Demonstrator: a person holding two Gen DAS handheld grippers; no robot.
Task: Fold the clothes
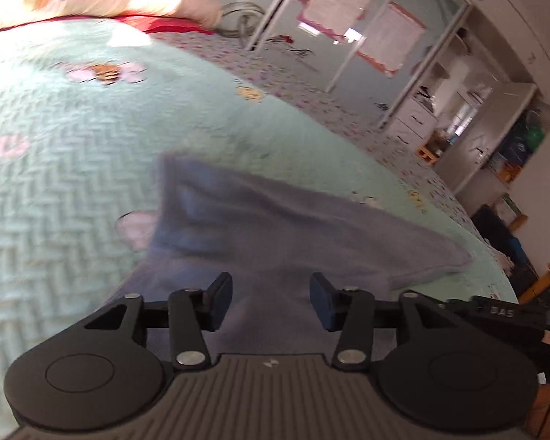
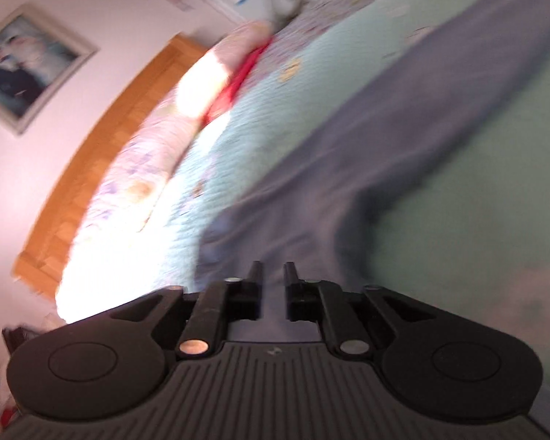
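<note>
You're pinching the grey garment (image 2: 385, 139) in your nearly closed right gripper (image 2: 273, 275); left gripper (image 1: 271, 293) is gaping empty, risking a lopsided fold.

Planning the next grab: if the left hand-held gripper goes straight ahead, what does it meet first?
Probably the grey-blue garment lying right ahead of the open left hand-held gripper, then the green bedspread; blur makes depth uncertain.

Garment (image 1: 275, 227) on bedspread (image 1: 73, 168)
</note>
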